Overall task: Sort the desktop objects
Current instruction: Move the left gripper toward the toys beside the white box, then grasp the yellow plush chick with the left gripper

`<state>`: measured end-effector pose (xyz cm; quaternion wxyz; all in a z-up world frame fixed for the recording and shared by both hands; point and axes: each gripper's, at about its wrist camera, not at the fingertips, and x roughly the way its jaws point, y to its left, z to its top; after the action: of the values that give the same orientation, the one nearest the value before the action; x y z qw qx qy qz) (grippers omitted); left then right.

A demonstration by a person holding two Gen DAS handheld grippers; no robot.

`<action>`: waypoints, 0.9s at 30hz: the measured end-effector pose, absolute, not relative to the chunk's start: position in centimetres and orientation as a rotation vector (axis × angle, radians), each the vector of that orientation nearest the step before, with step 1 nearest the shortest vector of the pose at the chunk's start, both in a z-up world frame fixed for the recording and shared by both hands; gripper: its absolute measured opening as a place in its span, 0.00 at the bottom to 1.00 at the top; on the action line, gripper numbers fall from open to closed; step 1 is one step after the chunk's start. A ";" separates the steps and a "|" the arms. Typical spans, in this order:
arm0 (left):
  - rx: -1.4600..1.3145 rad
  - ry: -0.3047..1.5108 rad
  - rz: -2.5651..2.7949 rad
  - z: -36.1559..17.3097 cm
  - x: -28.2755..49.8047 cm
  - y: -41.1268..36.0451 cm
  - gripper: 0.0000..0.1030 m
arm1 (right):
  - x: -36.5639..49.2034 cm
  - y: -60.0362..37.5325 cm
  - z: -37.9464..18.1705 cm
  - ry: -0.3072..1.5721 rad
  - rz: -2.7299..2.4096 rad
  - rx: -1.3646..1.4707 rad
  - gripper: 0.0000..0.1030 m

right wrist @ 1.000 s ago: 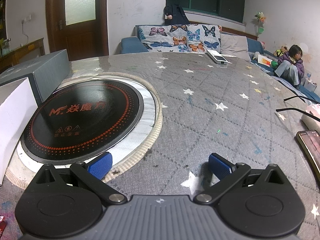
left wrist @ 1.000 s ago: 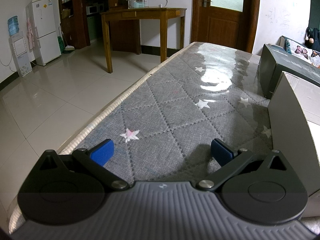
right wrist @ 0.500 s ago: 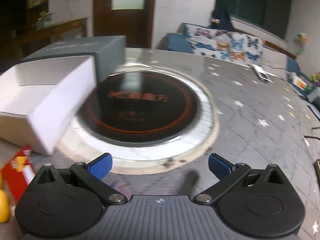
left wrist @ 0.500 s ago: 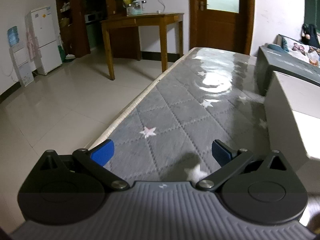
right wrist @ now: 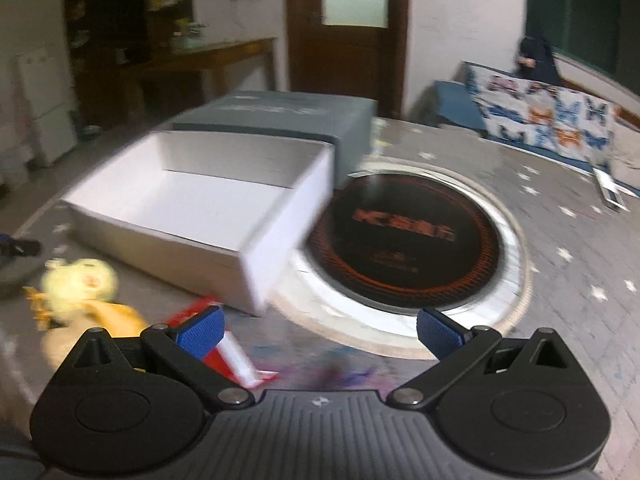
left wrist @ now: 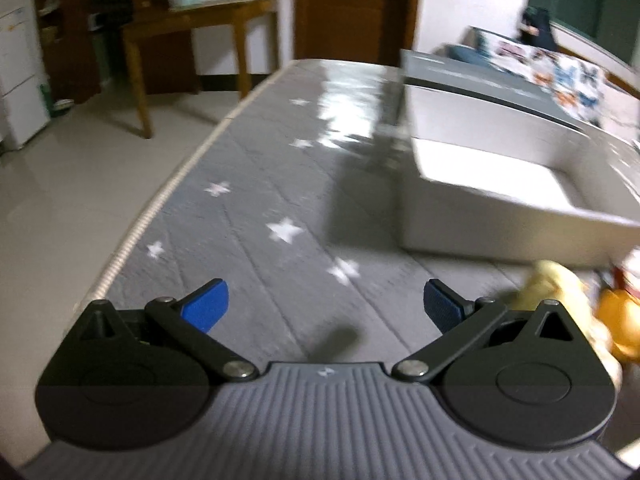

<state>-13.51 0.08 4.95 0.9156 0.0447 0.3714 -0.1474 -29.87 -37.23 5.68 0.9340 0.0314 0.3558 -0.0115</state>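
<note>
An open white box point(right wrist: 208, 216) lies on the grey star-patterned table, empty inside; it also shows in the left wrist view point(left wrist: 500, 200). A yellow plush toy point(right wrist: 80, 284) lies in front of the box, at the right edge of the left wrist view point(left wrist: 560, 284). A red and white packet point(right wrist: 236, 356) lies beside the toy, just past my right gripper's left fingertip. My right gripper point(right wrist: 320, 330) is open and empty above the table. My left gripper point(left wrist: 326, 306) is open and empty, left of the toy. Both views are blurred.
A dark grey box lid point(right wrist: 280, 116) stands behind the white box. A round black induction cooker point(right wrist: 404, 240) is set in the table to the right. The table's left edge point(left wrist: 160, 200) drops to a tiled floor. A sofa point(right wrist: 540, 120) stands beyond.
Both grippers have swung: the left view turned right, bringing the white box and toy in. The right view turned left, bringing the box, toy and packet in. Jaws stayed open.
</note>
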 end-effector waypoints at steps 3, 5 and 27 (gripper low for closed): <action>0.099 0.787 -0.382 5.3 -14.7 -0.6 1.00 | -29.8 -36.1 6.5 0.724 0.066 0.077 1.00; 0.099 0.806 -0.427 5.4 -15.5 -0.9 1.00 | -29.6 -35.2 7.1 0.722 0.122 0.074 1.00; 0.142 0.842 -0.615 3.9 -16.8 -5.1 1.00 | -25.0 -26.1 7.3 0.792 0.493 0.061 0.92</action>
<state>-16.82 -5.09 3.87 0.8648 0.0677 0.4017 -0.2935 -25.03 -26.09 7.25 0.8926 0.0292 0.3818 0.2378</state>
